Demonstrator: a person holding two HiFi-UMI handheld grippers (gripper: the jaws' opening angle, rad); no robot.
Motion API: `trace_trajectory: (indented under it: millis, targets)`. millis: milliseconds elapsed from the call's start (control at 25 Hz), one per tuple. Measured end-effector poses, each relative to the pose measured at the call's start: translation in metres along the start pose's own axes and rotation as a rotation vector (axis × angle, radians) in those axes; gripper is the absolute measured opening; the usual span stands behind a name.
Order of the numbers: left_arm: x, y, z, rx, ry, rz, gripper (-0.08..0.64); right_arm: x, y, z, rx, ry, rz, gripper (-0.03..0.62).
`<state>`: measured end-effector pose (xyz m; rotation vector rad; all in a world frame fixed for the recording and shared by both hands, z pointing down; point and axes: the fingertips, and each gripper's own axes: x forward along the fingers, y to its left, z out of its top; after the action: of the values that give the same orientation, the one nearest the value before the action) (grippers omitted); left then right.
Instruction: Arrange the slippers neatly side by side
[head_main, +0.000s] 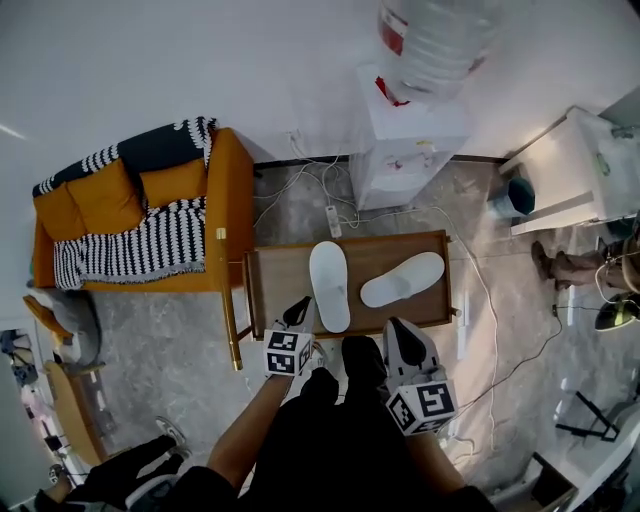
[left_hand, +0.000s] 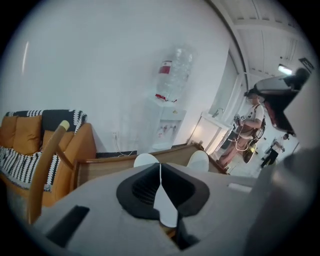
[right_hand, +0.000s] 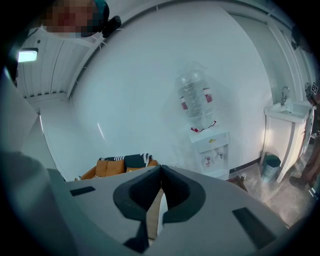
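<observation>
Pale stone floor carries an orange sofa (head_main: 150, 215) with a striped throw at the left, and beside it a low wooden table (head_main: 275, 275). At the table's near edge the left gripper (head_main: 299, 306) has its jaws pressed together on nothing, its tip just beside the heel end of one white slipper (head_main: 329, 285), which lies straight from the far edge to the near edge at the table's middle. A second white slipper (head_main: 402, 279) lies slantwise toward the right edge, close to the first but not touching it. Off the near edge, the right gripper (head_main: 394, 327) is also clenched and empty. A water dispenser (head_main: 410, 150) stands against the wall beyond the far edge.
</observation>
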<state>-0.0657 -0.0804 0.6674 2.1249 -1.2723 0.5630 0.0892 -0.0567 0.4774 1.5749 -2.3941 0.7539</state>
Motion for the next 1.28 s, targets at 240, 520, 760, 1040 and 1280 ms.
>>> trace_trajectory:
  millis: [240, 520, 760, 1040, 1280]
  targets:
    - [-0.064, -0.024, 0.045, 0.007, -0.119, 0.0, 0.017, -0.013, 0.012, 0.002, 0.014, -0.024, 0.012, 0.012]
    - [-0.127, -0.072, 0.1, 0.015, -0.246, -0.09, 0.017, -0.017, -0.003, 0.0, 0.006, -0.024, -0.038, 0.012]
    - [-0.142, -0.089, 0.124, 0.049, -0.302, -0.107, 0.017, -0.012, -0.042, -0.009, -0.002, 0.016, -0.124, 0.012]
    - [-0.133, -0.103, 0.138, 0.058, -0.304, -0.129, 0.017, 0.008, -0.101, -0.042, 0.055, 0.121, -0.216, 0.015]
    - [-0.116, -0.109, 0.148, 0.057, -0.298, -0.134, 0.017, 0.036, -0.148, -0.09, 0.159, 0.247, -0.259, 0.017]
